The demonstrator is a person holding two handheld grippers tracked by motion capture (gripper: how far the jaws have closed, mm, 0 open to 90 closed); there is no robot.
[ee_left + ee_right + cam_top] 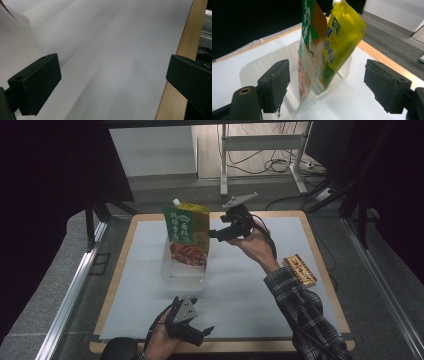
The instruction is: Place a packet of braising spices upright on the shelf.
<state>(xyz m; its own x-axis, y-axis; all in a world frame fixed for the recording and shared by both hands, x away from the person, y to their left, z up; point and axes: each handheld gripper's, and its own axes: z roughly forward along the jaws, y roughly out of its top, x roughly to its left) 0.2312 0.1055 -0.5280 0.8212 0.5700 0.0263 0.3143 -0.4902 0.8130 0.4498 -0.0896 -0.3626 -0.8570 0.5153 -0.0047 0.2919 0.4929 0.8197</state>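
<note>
1. Two pouches already standing in the clear container (184, 270) near table centre: green pouch (186, 236) in front, yellow pouch (196, 209) behind, both leaning.
2. Right gripper (216, 234) at 3 o'clock of the pouches, jaws spread wide, pinching nothing.
3. Left gripper (199, 334) at 6 o'clock near the table (320, 265) edge, jaws spread, empty.
4. Probably left: the red-and-gold packet (299, 271), well apart at 3 o'clock.
5. No obstacle between.
</note>
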